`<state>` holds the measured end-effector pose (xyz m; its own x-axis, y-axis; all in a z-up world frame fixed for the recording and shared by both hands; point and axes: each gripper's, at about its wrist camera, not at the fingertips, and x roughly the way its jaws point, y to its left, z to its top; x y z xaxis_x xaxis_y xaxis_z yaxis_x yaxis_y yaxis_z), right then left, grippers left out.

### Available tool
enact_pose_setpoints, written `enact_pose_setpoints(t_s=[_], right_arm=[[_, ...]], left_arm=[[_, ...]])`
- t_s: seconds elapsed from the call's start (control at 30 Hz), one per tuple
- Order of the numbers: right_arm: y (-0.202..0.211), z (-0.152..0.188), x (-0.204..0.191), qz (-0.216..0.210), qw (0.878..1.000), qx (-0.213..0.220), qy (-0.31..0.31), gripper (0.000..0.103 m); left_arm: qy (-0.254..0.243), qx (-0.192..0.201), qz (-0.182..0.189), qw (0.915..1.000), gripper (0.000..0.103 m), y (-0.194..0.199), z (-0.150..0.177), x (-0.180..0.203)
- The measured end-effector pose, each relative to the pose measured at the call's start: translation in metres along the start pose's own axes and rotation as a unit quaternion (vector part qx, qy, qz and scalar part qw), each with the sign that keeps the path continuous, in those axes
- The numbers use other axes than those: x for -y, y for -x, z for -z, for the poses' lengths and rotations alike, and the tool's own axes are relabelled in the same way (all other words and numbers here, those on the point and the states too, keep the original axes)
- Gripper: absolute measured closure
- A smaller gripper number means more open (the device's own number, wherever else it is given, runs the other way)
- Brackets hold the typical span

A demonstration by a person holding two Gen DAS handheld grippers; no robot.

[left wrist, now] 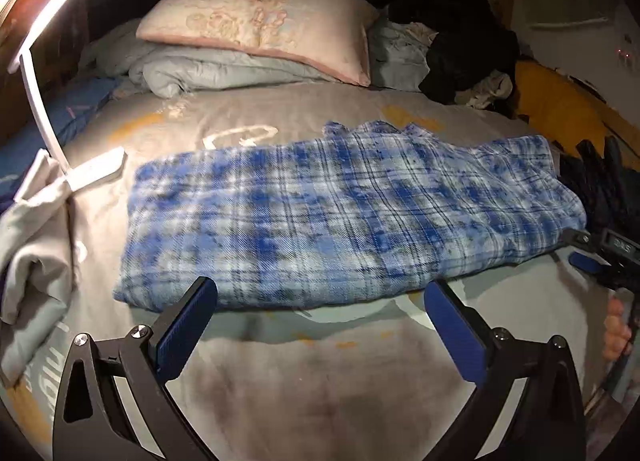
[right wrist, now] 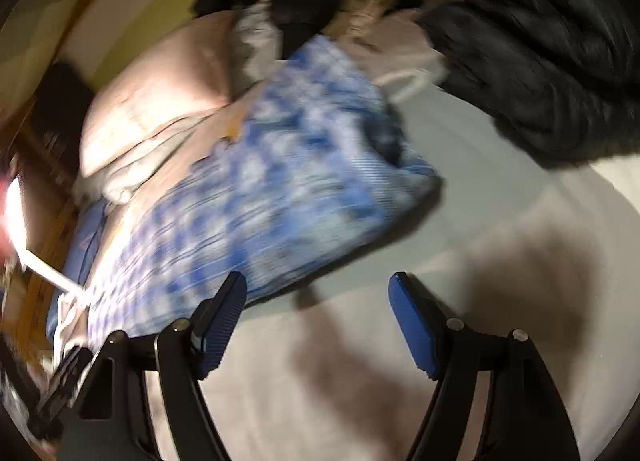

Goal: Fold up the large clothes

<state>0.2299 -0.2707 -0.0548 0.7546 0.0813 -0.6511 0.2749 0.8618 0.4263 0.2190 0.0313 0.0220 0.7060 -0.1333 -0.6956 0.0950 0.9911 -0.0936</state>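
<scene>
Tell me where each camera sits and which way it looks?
Left wrist: sits on the left gripper, looks down across the bed at the blue plaid garment and pillow; its open fingers show, plus the right gripper at the edge.
Right wrist: sits on the right gripper, tilted and blurred, facing the garment's end; its open fingers show.
Both share the garment, pillow and dark clothes pile.

Left wrist view: sharp, moderately lit. LED desk lamp [left wrist: 48, 21] at upper left blown out to white glare; light falls across plaid garment [left wrist: 340, 205] and bedsheet [left wrist: 320, 381]. Corners dark, strong fisheye bending at edges. Soft shadow under garment's near edge.

Right wrist view: heavy motion blur throughout, plaid pattern smeared. Lamp glare at left edge. Broad dark shadows on sheet at lower right. Black clothing at upper right underexposed.
</scene>
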Motion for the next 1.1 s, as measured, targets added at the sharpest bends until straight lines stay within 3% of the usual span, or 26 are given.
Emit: enact_pose_setpoints(t_s=[0.07, 0.17, 0.37, 0.43, 0.47, 0.5, 0.6, 0.73, 0.8, 0.9, 0.97, 1.1], right_arm=[[0.002, -0.007, 0.002, 0.003, 1.0, 0.028, -0.001, 0.031], [-0.005, -0.015, 0.005, -0.002, 0.999, 0.035, -0.001, 0.027], [-0.017, -0.022, 0.008, 0.031, 0.996, 0.077, 0.016, 0.027], [-0.019, -0.025, 0.007, 0.052, 0.995, 0.082, 0.018, 0.043], [-0.02, -0.027, 0.006, 0.061, 0.994, 0.083, 0.022, 0.065], [-0.02, -0.03, 0.006, 0.061, 0.994, 0.082, 0.028, 0.076], [-0.017, -0.035, -0.003, 0.073, 0.991, 0.097, 0.051, 0.085], [0.001, -0.033, -0.04, 0.101, 0.974, 0.153, 0.131, 0.089], [0.01, -0.031, -0.058, 0.09, 0.966, 0.181, 0.159, 0.09], [0.023, -0.024, -0.085, 0.029, 0.961, 0.2, 0.188, 0.09], [0.024, -0.013, -0.107, -0.017, 0.954, 0.189, 0.231, 0.09], [0.006, 0.012, -0.139, -0.066, 0.942, 0.15, 0.293, 0.09]], left_arm=[[0.012, -0.005, 0.007, 0.9999, 0.0, -0.002, 0.001, -0.002], [0.006, -0.003, 0.0, 1.0, 0.0, -0.004, 0.001, -0.001], [0.012, 0.012, -0.013, 0.9998, 0.0, -0.009, 0.004, -0.006], [0.011, 0.055, -0.029, 0.998, 0.0, -0.007, 0.01, -0.007], [0.007, 0.075, -0.041, 0.9963, 0.0, -0.007, 0.013, -0.007], [0.003, 0.083, -0.05, 0.9953, 0.0, -0.007, 0.013, -0.007], [-0.004, 0.09, -0.06, 0.9941, 0.0, -0.005, 0.012, -0.003], [0.002, 0.11, -0.051, 0.9926, 0.0, 0.009, 0.006, 0.001], [0.0, 0.116, -0.043, 0.9922, 0.0, 0.015, 0.002, 0.004], [-0.012, 0.126, -0.044, 0.9909, 0.0, 0.022, 0.002, 0.008], [-0.013, 0.129, -0.046, 0.9905, 0.0, 0.024, 0.0, 0.008], [0.003, 0.118, -0.043, 0.992, 0.0, 0.02, -0.001, 0.001]])
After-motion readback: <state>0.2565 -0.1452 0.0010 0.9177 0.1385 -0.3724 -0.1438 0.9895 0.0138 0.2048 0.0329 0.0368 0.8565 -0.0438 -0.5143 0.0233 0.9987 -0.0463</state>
